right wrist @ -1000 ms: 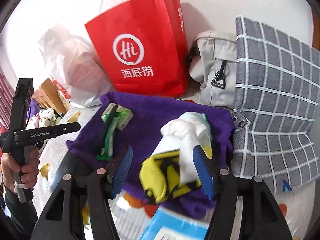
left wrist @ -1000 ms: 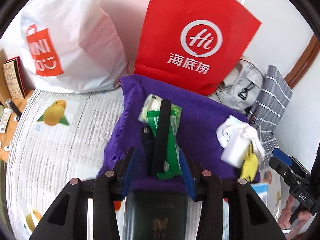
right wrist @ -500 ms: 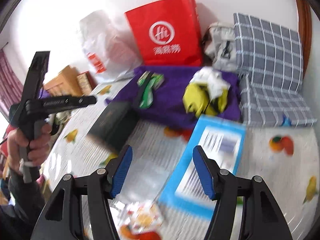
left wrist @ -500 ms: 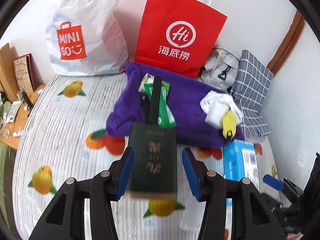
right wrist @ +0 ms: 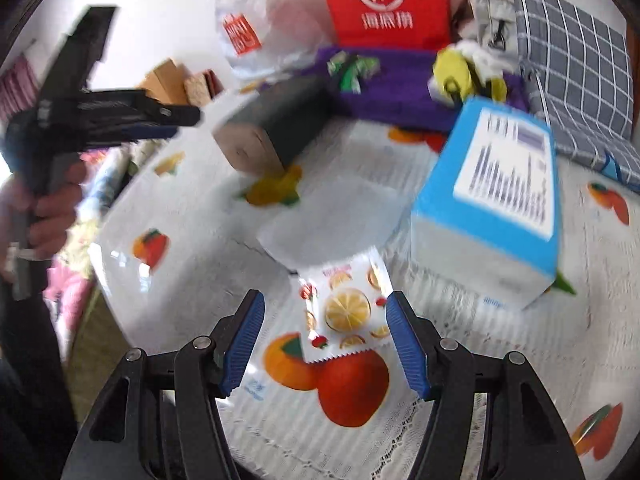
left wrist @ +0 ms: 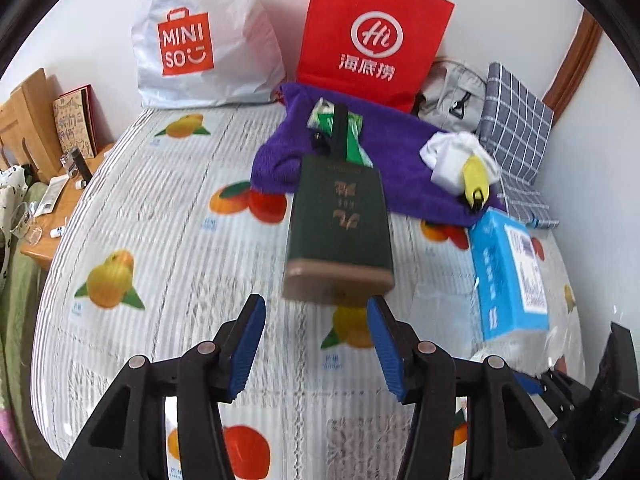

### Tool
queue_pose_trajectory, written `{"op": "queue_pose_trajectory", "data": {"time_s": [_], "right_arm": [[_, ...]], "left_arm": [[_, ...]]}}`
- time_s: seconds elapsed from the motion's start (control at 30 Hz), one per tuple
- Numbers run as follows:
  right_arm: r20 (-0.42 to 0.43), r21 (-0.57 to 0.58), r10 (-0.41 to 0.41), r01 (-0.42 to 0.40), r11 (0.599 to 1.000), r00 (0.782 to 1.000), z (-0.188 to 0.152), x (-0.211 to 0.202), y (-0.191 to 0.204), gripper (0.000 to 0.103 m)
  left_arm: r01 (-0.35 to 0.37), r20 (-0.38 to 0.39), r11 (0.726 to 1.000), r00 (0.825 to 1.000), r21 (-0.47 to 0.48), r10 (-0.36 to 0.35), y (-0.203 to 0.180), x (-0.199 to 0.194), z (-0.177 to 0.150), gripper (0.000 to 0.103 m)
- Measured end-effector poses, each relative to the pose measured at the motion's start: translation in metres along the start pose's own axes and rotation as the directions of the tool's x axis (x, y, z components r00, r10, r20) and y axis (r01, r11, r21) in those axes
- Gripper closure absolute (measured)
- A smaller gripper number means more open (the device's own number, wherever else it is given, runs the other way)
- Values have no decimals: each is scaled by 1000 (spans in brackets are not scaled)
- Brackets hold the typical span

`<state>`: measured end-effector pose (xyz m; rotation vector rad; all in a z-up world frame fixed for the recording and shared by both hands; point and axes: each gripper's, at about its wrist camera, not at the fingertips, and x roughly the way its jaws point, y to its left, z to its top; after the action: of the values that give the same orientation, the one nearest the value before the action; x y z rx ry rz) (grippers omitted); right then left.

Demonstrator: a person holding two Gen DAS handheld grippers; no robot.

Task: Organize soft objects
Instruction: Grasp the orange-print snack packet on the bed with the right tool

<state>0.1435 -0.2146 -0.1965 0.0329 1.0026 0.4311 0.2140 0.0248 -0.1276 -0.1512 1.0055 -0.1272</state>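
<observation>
Left claw [left wrist: 316,344] hangs over the fruit-print bed cover [left wrist: 160,240], jaws apart w/ nothing between the blue pads; they've just been opening wider. Just ahead of the tips lies a dark green box [left wrist: 340,220], gold lettering on top, tan end facing the claw, not touched by the pads, slightly blurred. Its far end overlaps the edge of the purple cloth [left wrist: 404,148].

On the purple cloth: green/white packets [left wrist: 352,136] w/ a black strap [left wrist: 340,132] across them, and toward the right a white bundle [left wrist: 452,156] touching a yellow item [left wrist: 474,178]. Just beside the cloth's near right corner sits a blue carton [left wrist: 504,272] w/ a white label. Behind the cloth, against the wall: red paper bag [left wrist: 372,36], white Miniso bag [left wrist: 200,40] to its left, grey bag [left wrist: 456,96] and checked cushion [left wrist: 516,120] to the right.

Right claw [right wrist: 325,340] also stands part open, holding nothing. A fruit-print sachet [right wrist: 344,312] lies flat on the bed cover btw its two fingers, pads clear of it on both sides. A clear plastic sheet [right wrist: 328,216] lies just beyond the sachet. The picture is blurred. In this view the person's hand [right wrist: 52,204] grips the handle of the left claw at far left.
</observation>
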Motion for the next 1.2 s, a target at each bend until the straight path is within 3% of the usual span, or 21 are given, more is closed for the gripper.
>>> {"op": "queue_pose_trajectory", "data": {"time_s": [0.13,0.23,0.37,0.47,0.6,0.9,1.2], "right_arm": [[-5,-8,-75,74,997,997,-6,21,-2,39],[29,-16,-73,74,997,997,-7,26,-1,27],[61,-45,-116,119,992,991,-8,30,4,28],[77,-58,-161,166,984,984,-10,31,4,43],[81,-38,-145,148,988,986,-12,25,-5,57],[100,-21,-117,119,993,988,-31,11,-19,62],[110,11,-125,124,992,986,-45,-1,-38,66]], "left_arm": [[2,-22,1000,1000,7,-1,0,7,-15,51],[3,-40,1000,999,9,-2,-1,14,-23,51],[6,-65,1000,998,25,-5,-7,24,-28,51],[15,-80,999,997,47,-11,-15,30,-30,51],[43,-97,997,995,68,-36,-28,35,-34,51],[119,-138,988,985,101,-104,-60,51,-42,51],[124,-162,985,981,122,-103,-82,66,-46,41]]}}
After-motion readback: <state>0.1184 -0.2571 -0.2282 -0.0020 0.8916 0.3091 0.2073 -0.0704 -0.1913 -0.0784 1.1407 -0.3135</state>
